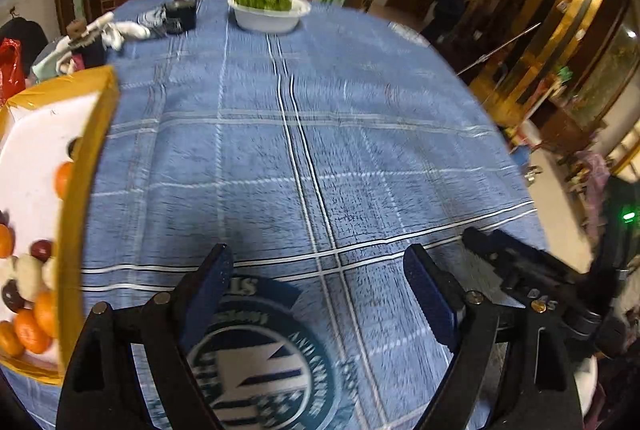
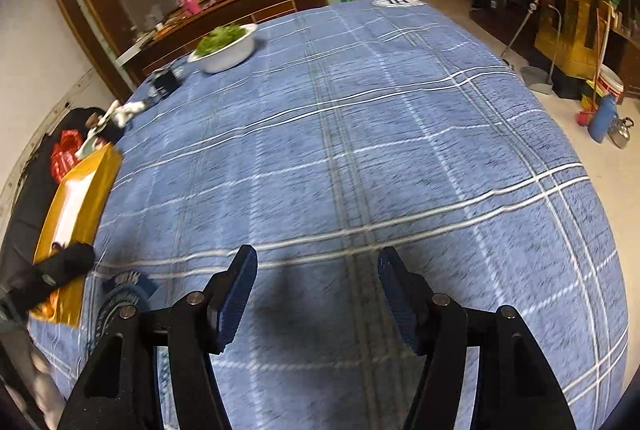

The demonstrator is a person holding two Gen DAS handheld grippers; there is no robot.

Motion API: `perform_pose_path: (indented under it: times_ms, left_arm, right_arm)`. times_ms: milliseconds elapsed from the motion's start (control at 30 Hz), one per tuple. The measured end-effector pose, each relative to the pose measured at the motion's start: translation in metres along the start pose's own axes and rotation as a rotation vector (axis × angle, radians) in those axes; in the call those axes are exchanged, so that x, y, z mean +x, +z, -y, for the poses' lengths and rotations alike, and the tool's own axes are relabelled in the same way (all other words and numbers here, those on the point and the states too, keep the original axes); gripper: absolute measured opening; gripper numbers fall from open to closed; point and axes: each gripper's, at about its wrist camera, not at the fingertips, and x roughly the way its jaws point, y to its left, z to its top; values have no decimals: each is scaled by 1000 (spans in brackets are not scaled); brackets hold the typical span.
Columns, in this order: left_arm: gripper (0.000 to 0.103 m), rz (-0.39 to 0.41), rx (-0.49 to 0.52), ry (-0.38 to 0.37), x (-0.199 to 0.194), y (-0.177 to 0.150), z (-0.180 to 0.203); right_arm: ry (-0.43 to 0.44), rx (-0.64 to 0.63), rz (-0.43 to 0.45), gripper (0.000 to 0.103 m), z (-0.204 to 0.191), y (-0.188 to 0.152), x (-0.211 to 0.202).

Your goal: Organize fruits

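Observation:
A yellow-rimmed white tray (image 1: 90, 165) lies at the left of the blue plaid tablecloth. It holds several oranges (image 1: 30, 332), dark plums (image 1: 41, 249) and pale round fruits (image 1: 28, 276). My left gripper (image 1: 318, 272) is open and empty above the cloth, to the right of the tray. My right gripper (image 2: 318, 272) is open and empty over bare cloth. In the right wrist view the tray (image 2: 86, 173) lies at the far left, with the left gripper's black body (image 2: 52, 274) over its near end. The right gripper's body (image 1: 528, 286) shows at the lower right of the left wrist view.
A white bowl of greens (image 1: 268, 7) stands at the far side of the table, also in the right wrist view (image 2: 226, 45). A dark small object (image 1: 180, 13) and white cloths (image 1: 120, 31) lie at the far left. A round printed logo (image 1: 260, 354) marks the cloth near me.

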Motion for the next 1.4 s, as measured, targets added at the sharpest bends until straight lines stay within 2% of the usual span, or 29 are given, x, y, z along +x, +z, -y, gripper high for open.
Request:
perform_pose_path:
  times_ms: [67,200,333,367,400,533,600,667,833,1400]
  left_arm:
    - [86,-14,10,22,15,0,10]
    - [86,1,33,118,44,2,25]
    - [86,-19,-1,180,64,4,23]
    - [86,-26,-22,192,69,5,20]
    - [86,0,-19,208,68,4,21]
    - [92,24,-4,277,75,3,22]
    - [96,28,-28,284,75,5,17]
    - [103,28,-42,304,76,7,14]
    - [102,60,-59,310,73,4,12]
    - [102,60,-58,311,75,6,12]
  right_arm:
    - [-26,-3,-9,71,5,5,7]
    - [-67,-13,-41,71,15,9,25]
    - [-66,-10,-28,75,18,14,30]
    - [-65,-9,-24,78,17,15,33]
    - [-67,-11,-19,79,16,15,35]
    - [-75,-45,-9,97,9,17,43]
    - [-93,-57,-5,99,7,16,46]
    - [-76,-56,-1,103,8,17,47]
    - [-84,-61,31,103,8,15,48]
    - [-86,-65,29,103,8,15,49]
